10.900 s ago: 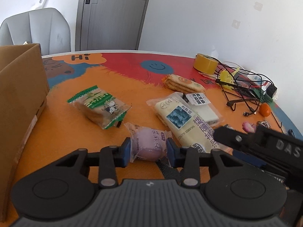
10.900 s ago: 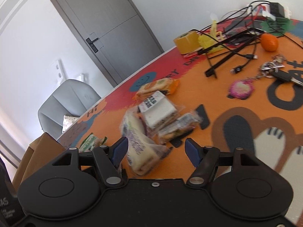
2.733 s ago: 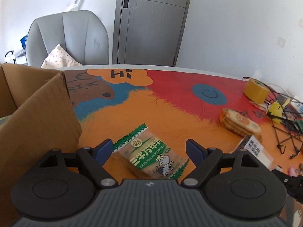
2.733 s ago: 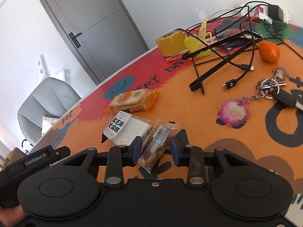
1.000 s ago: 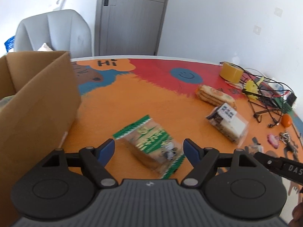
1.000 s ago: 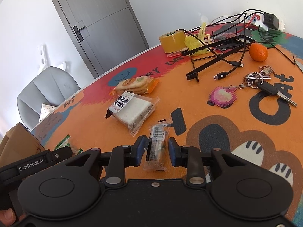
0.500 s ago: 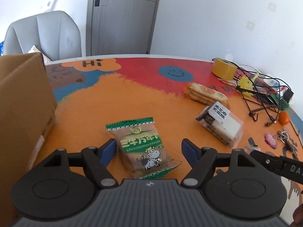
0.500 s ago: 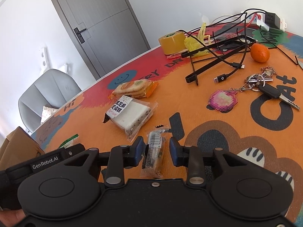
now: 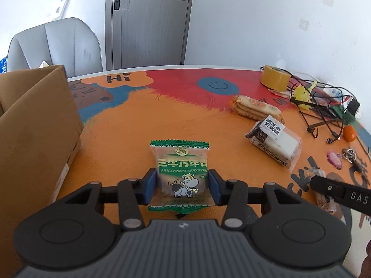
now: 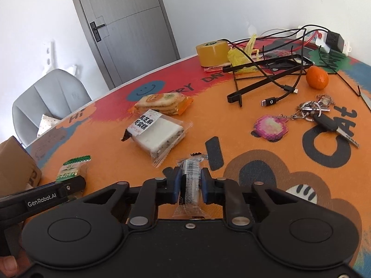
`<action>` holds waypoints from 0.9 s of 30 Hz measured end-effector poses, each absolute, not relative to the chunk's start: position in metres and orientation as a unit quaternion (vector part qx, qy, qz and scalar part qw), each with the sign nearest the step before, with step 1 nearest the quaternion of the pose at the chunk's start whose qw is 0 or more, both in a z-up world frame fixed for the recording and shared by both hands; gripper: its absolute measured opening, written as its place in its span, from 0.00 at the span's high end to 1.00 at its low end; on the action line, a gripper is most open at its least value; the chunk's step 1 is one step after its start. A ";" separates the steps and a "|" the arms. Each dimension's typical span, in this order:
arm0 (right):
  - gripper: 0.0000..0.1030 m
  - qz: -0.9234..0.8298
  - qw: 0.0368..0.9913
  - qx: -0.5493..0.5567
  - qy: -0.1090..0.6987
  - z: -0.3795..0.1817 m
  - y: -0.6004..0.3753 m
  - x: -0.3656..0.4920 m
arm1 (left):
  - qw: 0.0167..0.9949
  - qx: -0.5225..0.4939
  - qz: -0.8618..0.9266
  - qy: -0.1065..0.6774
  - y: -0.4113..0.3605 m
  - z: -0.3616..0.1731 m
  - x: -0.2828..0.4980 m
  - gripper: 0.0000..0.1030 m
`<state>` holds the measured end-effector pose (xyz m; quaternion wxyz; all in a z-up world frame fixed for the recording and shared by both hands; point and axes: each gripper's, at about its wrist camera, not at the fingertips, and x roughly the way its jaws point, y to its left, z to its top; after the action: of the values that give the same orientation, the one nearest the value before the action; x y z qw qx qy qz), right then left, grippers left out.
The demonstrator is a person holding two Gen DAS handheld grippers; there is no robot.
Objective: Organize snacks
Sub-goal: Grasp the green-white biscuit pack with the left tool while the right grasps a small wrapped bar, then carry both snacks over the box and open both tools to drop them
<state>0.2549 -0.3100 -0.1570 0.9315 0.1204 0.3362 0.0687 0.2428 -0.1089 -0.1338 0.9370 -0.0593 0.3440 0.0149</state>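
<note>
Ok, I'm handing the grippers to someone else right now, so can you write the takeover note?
Left gripper: jaws closing around the green cow-print snack.
Right gripper: shut on the small clear-wrapped bar.
Still on the table: the white sesame cake pack and the orange cracker pack.
The cardboard box stands at the left; its contents aren't visible.

"Hi" (image 9: 117, 78) is printed in black on an orange cloud shape of the table mat (image 9: 129, 125). "CAt" (image 10: 334, 134) is printed in large black letters on the mat's orange area, and "DAY" can be partly read on its red band. "GenRobot.AI" (image 10: 41, 201) is marked in white on the left gripper's finger in the right wrist view. "DAS" (image 9: 358, 198) is marked on the right gripper's finger in the left wrist view, cut off at the frame edge.
</note>
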 end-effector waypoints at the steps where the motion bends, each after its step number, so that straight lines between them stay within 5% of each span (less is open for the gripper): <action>1: 0.81 0.069 0.931 0.123 0.337 -0.157 -0.310 0.254 | 0.938 -0.060 0.015 0.342 -0.108 -0.133 0.241 0.55; 27: 0.81 0.116 0.945 0.106 0.288 -0.112 -0.244 0.231 | 0.959 -0.068 0.035 0.271 -0.063 -0.070 0.184 0.55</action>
<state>0.2310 -0.2441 -0.1124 0.9445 0.1060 0.2882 0.1164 0.1843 -0.0632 -0.0695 0.9594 -0.0680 0.2715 0.0352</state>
